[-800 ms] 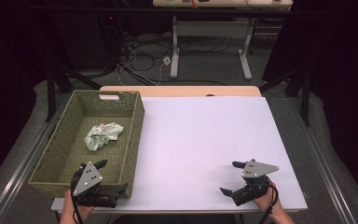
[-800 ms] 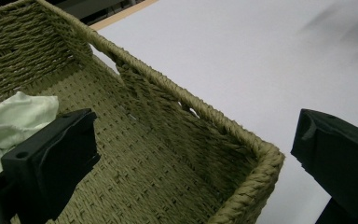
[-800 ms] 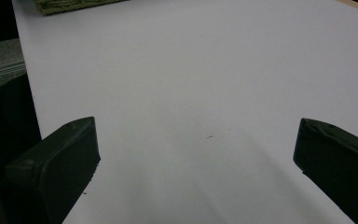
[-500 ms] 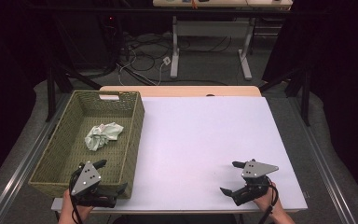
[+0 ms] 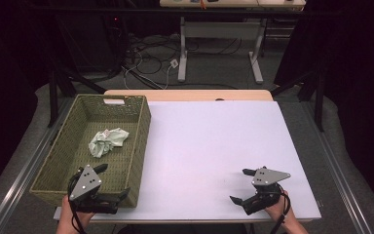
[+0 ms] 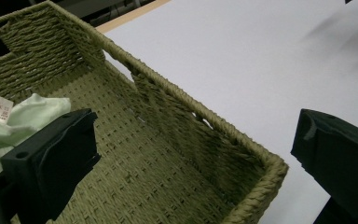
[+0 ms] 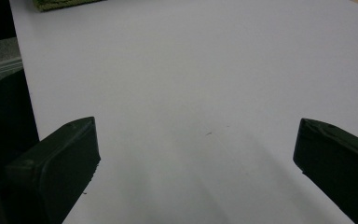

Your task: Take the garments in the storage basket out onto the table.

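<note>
Nothing moved — cloth (image 5: 107,141) beyond left tool (image 5: 112,183), apart.

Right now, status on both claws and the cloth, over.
Left claw open at basket near corner. Right claw open over bare table. Pale green cloth crumpled inside basket, untouched. Nothing in the way.

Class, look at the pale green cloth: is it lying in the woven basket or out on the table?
In. The crumpled cloth lies on the floor of the basket, inside its walls, touching neither gripper.
</note>
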Available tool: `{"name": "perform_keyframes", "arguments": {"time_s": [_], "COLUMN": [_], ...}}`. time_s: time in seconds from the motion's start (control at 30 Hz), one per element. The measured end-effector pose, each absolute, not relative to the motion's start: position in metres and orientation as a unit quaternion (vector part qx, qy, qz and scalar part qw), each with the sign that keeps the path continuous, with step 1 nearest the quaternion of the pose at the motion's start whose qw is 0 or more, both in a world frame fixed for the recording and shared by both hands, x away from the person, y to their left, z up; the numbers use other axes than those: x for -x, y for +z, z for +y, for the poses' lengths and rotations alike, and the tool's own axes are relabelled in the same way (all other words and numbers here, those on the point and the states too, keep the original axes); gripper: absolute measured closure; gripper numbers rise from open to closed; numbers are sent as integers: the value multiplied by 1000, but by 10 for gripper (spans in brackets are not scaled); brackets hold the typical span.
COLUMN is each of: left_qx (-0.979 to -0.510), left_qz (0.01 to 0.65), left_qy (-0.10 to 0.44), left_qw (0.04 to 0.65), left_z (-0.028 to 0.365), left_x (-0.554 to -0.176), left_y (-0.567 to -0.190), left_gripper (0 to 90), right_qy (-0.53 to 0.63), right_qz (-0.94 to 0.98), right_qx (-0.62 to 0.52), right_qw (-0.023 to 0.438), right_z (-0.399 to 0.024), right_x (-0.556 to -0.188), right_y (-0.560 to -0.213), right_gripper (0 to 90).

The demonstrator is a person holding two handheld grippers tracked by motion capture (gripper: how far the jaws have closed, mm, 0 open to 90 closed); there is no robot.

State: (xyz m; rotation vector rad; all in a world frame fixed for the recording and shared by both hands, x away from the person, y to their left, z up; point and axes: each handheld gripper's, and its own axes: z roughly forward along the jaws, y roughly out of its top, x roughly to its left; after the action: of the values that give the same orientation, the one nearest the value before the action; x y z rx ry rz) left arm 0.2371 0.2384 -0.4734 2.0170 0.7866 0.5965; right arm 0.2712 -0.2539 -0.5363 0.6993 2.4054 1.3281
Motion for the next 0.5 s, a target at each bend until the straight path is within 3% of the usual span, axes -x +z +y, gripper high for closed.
{"name": "perform_keyframes", "arguments": {"time_s": [0.5], "left_qx": [-813], "left_qz": [321], "left_qy": [236], "left_qw": [424], "left_z": [241], "left_x": [-254], "left_y": [-460], "left_gripper": [0], "right_qy": [457], "right_qz": [842], "right_qx": [-244], "right_qw": [150], "right_z": [-253], "right_x": [-273], "right_y": [-537], "right_gripper": [0]}}
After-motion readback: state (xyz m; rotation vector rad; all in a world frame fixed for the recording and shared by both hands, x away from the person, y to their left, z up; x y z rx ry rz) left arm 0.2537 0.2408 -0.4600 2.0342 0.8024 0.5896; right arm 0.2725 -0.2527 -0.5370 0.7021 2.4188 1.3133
